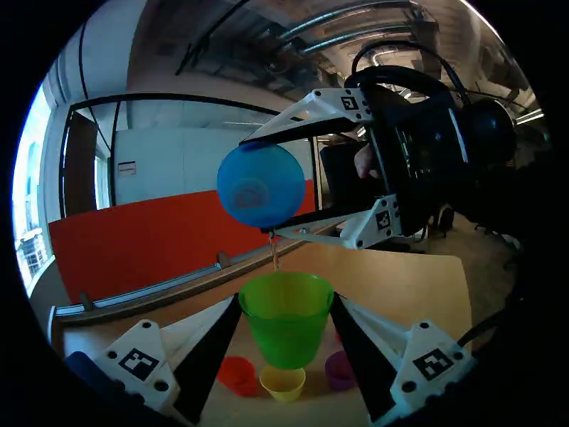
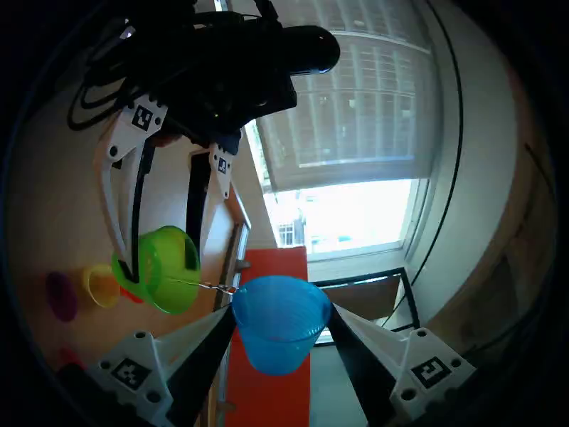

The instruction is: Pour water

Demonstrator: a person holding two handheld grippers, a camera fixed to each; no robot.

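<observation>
The left claw (image 1: 286,307) grips the translucent green plastic cup (image 1: 286,334) upright above the wooden tabletop (image 1: 405,274). The right claw (image 2: 281,317) grips the blue plastic cup (image 2: 279,338), tipped over it, and a thin stream of water (image 1: 274,255) falls in. The stream seems to enter close to the rim. A small drift of either hand can send it outside, onto the small red cup (image 1: 238,373), yellow cup (image 1: 283,383) and purple cup (image 1: 340,370) below.
</observation>
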